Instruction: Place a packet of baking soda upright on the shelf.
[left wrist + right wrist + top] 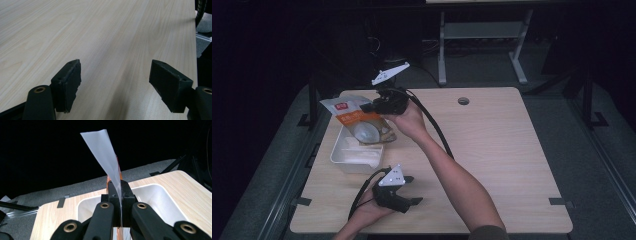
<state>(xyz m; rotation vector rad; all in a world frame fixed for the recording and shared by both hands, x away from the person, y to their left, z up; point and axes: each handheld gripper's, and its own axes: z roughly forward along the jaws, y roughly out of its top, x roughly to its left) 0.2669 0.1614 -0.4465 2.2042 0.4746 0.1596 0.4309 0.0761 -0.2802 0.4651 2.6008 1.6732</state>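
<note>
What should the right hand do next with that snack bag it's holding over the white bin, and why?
Probably lower the bag a little toward the white bin before letting go. The right claw is shut on the bag's edge, holding it above the bin, while the left claw rests open over bare table.

Light wood-grain table (492,145), rectangular, rounded corners; round cable hole (463,101) near the far edge. White rectangular bin (343,159) sits directly on the top, toward the left side, open side up, pale contents inside, not identifiable. From the right gripper view the bin (160,195) stands close to the table's corner edge. Left gripper view: bare tabletop (112,37), grain running lengthwise. Grey carpeted floor (597,165) surrounds the table.
</note>
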